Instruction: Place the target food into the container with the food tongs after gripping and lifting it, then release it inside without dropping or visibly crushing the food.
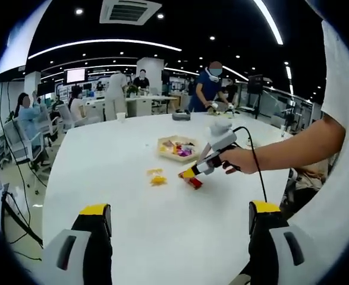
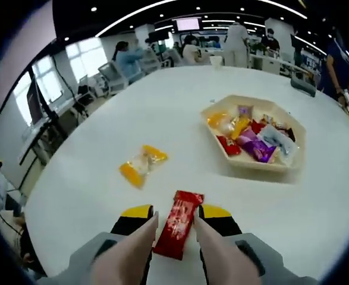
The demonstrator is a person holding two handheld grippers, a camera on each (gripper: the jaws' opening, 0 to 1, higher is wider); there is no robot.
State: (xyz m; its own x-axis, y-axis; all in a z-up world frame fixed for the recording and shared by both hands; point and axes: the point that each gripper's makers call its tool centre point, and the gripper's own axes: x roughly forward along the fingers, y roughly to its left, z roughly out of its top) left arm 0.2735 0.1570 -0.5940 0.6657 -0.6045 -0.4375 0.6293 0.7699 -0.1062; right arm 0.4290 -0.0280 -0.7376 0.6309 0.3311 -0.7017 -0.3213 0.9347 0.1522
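Straddling red snack packet [image 2: 178,230], right gripper [image 2: 175,228] narrowly open; left gripper [image 1: 180,222] wide, holding nothing.

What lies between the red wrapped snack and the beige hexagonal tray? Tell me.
Nothing: in the right gripper view, bare white table separates the red wrapped snack, between the right gripper jaws, from the beige hexagonal tray. The yellow wrapped snack lies off to the side.
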